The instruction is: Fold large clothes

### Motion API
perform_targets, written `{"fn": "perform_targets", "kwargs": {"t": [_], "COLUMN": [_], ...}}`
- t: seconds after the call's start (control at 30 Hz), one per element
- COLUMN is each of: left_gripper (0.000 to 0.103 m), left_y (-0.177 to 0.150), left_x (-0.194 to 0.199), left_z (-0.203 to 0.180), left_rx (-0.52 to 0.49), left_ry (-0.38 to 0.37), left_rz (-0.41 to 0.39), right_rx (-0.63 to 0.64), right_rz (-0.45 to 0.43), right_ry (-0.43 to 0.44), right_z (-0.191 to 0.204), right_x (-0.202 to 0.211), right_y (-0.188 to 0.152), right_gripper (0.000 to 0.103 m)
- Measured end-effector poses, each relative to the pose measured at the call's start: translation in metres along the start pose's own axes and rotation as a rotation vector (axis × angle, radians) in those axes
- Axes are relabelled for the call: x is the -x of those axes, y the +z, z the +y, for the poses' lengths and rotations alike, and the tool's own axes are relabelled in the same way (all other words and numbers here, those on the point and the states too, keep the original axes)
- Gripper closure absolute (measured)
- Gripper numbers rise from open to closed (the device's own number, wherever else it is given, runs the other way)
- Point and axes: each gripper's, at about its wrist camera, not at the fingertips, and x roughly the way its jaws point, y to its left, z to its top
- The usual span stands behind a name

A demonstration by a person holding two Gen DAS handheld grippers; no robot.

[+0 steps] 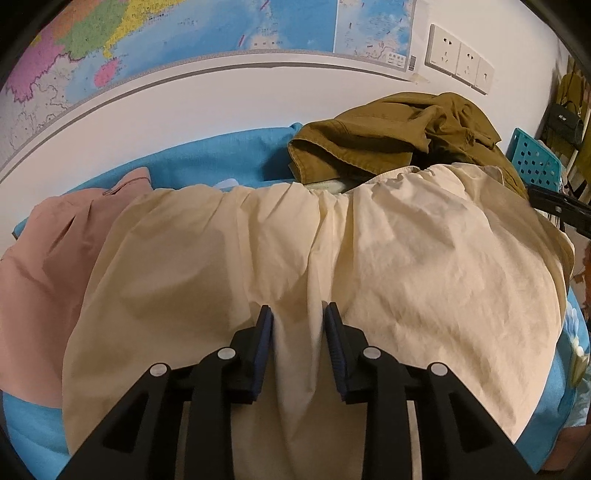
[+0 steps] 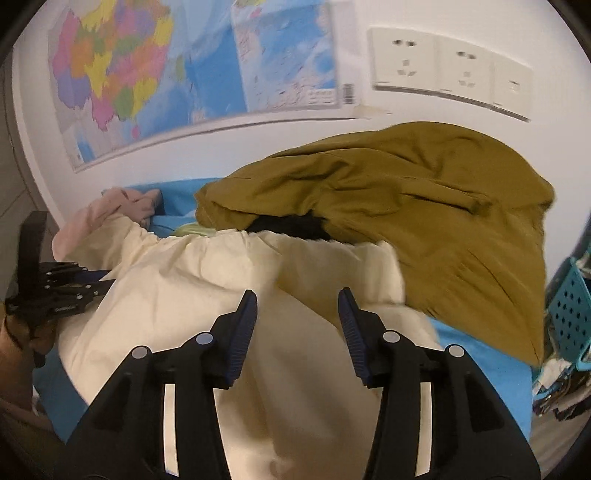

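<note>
A large cream garment (image 1: pixel 406 258) lies spread over a blue sheet (image 1: pixel 221 158), its gathered edge toward the wall. My left gripper (image 1: pixel 298 312) points down onto it, jaws a little apart, with a raised fold of the cream cloth between the pads; I see no firm pinch. In the right wrist view the cream garment (image 2: pixel 184 295) lies under my right gripper (image 2: pixel 297 295), which stands open with nothing held. The left gripper (image 2: pixel 74 284) shows at that view's left edge, low over the cloth.
A crumpled olive-brown garment (image 1: pixel 388 140) (image 2: pixel 406 203) lies behind the cream one by the wall. A pink garment (image 1: pixel 44 266) (image 2: pixel 122 206) lies to the left. A blue perforated basket (image 1: pixel 532 158) (image 2: pixel 569 306) stands at the right. A map (image 1: pixel 184 29) and wall sockets (image 1: pixel 458 59) hang above.
</note>
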Motion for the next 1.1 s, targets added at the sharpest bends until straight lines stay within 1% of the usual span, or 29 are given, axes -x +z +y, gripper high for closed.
{"fn": "perform_targets", "kwargs": {"t": [0.03, 0.1, 0.13, 0.2, 0.27, 0.33, 0.4, 0.43, 0.47, 0.5, 0.6, 0.63, 0.67, 0.7, 0.77, 0.8, 0.87, 0.9, 0.97, 1.03, 1.1], "left_gripper": [0.073, 0.071, 0.070, 0.066, 0.064, 0.063, 0.062, 0.061, 0.060, 0.060, 0.060, 0.060, 0.060, 0.059, 0.059, 0.059, 0.058, 0.057, 0.056, 0.056, 0.056], "left_y": [0.000, 0.000, 0.000, -0.001, -0.001, -0.001, -0.001, -0.001, -0.001, -0.002, -0.001, -0.001, -0.001, -0.001, -0.002, -0.002, -0.003, -0.004, -0.005, -0.009, -0.015], "left_x": [-0.001, -0.004, -0.006, -0.010, -0.014, -0.015, -0.014, -0.013, -0.013, -0.013, -0.013, -0.013, -0.014, -0.013, -0.013, -0.013, -0.010, -0.008, -0.006, -0.001, 0.014], "left_z": [0.000, 0.002, 0.003, 0.005, 0.008, 0.009, 0.009, 0.009, 0.010, 0.010, 0.009, 0.008, 0.006, 0.006, 0.005, 0.006, 0.008, 0.009, 0.011, 0.012, 0.014], "left_rx": [0.001, 0.007, 0.009, 0.012, 0.022, 0.027, 0.026, 0.026, 0.029, 0.030, 0.027, 0.024, 0.019, 0.015, 0.015, 0.020, 0.038, 0.039, 0.040, 0.041, 0.046], "left_ry": [0.000, -0.003, -0.006, -0.012, -0.022, -0.024, -0.022, -0.018, -0.017, -0.015, -0.008, -0.006, 0.000, 0.005, 0.009, 0.008, -0.006, -0.007, 0.004, 0.008, -0.011], "left_rz": [0.001, 0.000, 0.001, 0.001, 0.003, 0.007, 0.005, 0.005, 0.006, 0.007, 0.006, 0.006, 0.005, 0.003, 0.000, 0.000, -0.003, -0.007, -0.003, -0.004, -0.031], "right_rx": [-0.005, -0.019, -0.033, -0.077, -0.109, -0.158, -0.167, -0.157, -0.157, -0.166, -0.186, -0.181, -0.167, -0.123, -0.036, 0.004, 0.023, 0.010, -0.019, -0.027, -0.053], "right_rz": [0.002, 0.032, 0.044, 0.088, 0.103, 0.114, 0.118, 0.119, 0.104, 0.082, -0.001, -0.034, -0.046, -0.048, -0.016, 0.024, 0.101, 0.137, 0.124, 0.128, 0.116], "right_ry": [-0.013, -0.046, -0.064, -0.073, -0.105, -0.076, -0.080, -0.094, -0.110, -0.100, -0.056, -0.012, 0.026, 0.066, 0.088, 0.091, 0.051, 0.050, 0.067, 0.054, 0.047], "right_z": [-0.004, -0.015, -0.023, -0.040, -0.052, -0.061, -0.061, -0.059, -0.056, -0.055, -0.047, -0.039, -0.031, -0.016, 0.010, 0.021, 0.024, 0.021, 0.016, 0.016, 0.012], "right_x": [0.001, -0.007, -0.015, -0.040, -0.062, -0.076, -0.076, -0.072, -0.064, -0.053, -0.014, 0.000, 0.008, 0.013, 0.008, -0.003, -0.029, -0.045, -0.050, -0.043, -0.026], "right_y": [-0.004, -0.013, -0.016, -0.024, -0.029, -0.031, -0.028, -0.027, -0.026, -0.025, -0.021, -0.019, -0.019, -0.018, -0.022, -0.028, -0.040, -0.047, -0.051, -0.046, -0.041], "right_gripper": [0.058, 0.067, 0.068, 0.074, 0.080, 0.080, 0.080, 0.080, 0.077, 0.077, 0.077, 0.077, 0.077, 0.077, 0.076, 0.076, 0.076, 0.076, 0.076, 0.076, 0.069]}}
